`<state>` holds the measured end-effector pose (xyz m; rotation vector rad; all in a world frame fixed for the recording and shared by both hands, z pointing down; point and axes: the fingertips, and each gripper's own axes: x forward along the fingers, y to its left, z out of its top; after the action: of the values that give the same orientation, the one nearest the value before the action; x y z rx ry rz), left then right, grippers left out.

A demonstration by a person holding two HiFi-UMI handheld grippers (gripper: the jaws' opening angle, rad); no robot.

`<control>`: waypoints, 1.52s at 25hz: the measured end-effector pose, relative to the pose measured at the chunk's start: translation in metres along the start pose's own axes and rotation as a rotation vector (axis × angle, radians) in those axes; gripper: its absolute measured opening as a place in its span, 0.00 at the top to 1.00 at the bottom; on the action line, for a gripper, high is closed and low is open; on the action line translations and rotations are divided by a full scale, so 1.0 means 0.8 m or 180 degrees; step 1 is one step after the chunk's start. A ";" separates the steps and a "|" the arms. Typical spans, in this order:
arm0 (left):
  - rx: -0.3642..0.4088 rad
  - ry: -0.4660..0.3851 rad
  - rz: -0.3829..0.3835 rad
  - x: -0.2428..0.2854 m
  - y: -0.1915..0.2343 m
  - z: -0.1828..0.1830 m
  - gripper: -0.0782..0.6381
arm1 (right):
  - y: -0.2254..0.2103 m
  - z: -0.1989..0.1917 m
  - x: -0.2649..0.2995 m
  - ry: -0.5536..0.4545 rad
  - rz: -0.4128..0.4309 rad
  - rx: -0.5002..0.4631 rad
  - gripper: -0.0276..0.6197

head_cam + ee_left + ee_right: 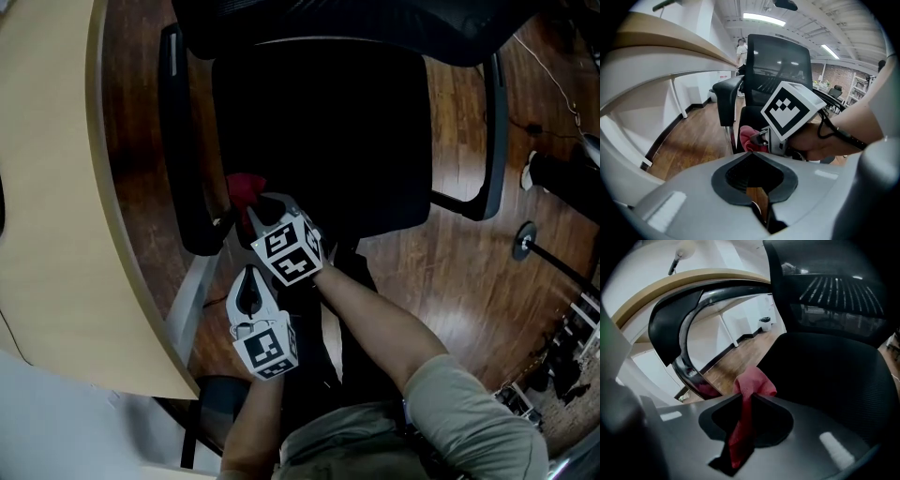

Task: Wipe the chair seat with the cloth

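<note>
Heads up, a lot of this is hard to read. From the head view the chair (319, 141) is nearly solid black, so you can't make out the seat (337, 159) surface at all. The backrest is cut off at the top edge, and whatever is under the seat is hidden. The cloth (246, 187) is mostly buried behind your right gripper (261, 211), with just a red lump poking out at the seat's front corner on the desk (47, 187) side, right by that armrest (183, 150). Your right gripper view is clearer: the jaws are pinching the cloth (751, 385), a strip runs down between them and a bunch sticks out past the tips. I can't tell whether that bunch actually touches the seat (834, 376) or just hangs by the edge. Your left gripper (253, 281) sits just behind the right one, closer to you and off the seat. In its own view the jaws are pressed together with nothing in them, and only a thin slit of wood floor (469, 291) shows lower down. That view also catches the right gripper's marker cube (792, 110) with the cloth (749, 138) peeking out beside it, partly covered. Count-wise: one chair, two armrests (the other one (492, 131) is on the far side), one cloth, one desk, two grippers. Your lap fills the bottom of the head view.
</note>
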<state>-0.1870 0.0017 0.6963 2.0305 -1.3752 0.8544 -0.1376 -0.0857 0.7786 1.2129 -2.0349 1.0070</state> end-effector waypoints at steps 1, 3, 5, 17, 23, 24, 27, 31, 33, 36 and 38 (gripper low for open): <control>0.0008 -0.0005 0.0000 0.003 -0.002 0.000 0.88 | -0.004 -0.003 -0.001 0.0004 -0.0020 0.0009 0.86; 0.0024 -0.0007 -0.0017 0.007 -0.009 0.001 0.88 | -0.015 -0.008 -0.006 -0.0006 -0.0077 0.0032 0.86; 0.0050 -0.0011 -0.0052 0.008 -0.021 0.002 0.88 | -0.031 -0.014 -0.015 -0.0015 -0.0158 0.0072 0.86; 0.0378 0.0004 -0.0510 0.039 -0.151 0.023 0.88 | -0.211 -0.055 -0.128 -0.0133 -0.1037 0.0685 0.86; 0.0605 0.0048 -0.0764 0.044 -0.218 0.030 0.88 | -0.293 -0.103 -0.201 -0.0202 -0.1537 0.1182 0.86; 0.0634 0.0053 -0.0793 0.047 -0.228 0.030 0.88 | -0.307 -0.113 -0.213 -0.0208 -0.1635 0.1264 0.86; 0.0693 0.0046 -0.0848 0.055 -0.256 0.030 0.88 | -0.341 -0.142 -0.247 -0.0210 -0.1903 0.1473 0.86; 0.0785 0.0072 -0.0966 0.059 -0.295 0.027 0.88 | -0.371 -0.182 -0.280 -0.0174 -0.2170 0.1630 0.86; 0.0805 0.0070 -0.1006 0.060 -0.312 0.023 0.88 | -0.376 -0.191 -0.288 -0.0167 -0.2210 0.1613 0.87; 0.0857 0.0113 -0.1061 0.059 -0.329 0.017 0.88 | -0.373 -0.196 -0.289 -0.0173 -0.2202 0.1649 0.87; 0.0879 0.0144 -0.1084 0.059 -0.336 0.014 0.88 | -0.372 -0.202 -0.289 -0.0183 -0.2208 0.1701 0.87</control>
<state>0.0806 0.0552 0.7026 2.3476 -0.8859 0.9674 0.2431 0.0656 0.7869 2.0436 -1.2191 1.1753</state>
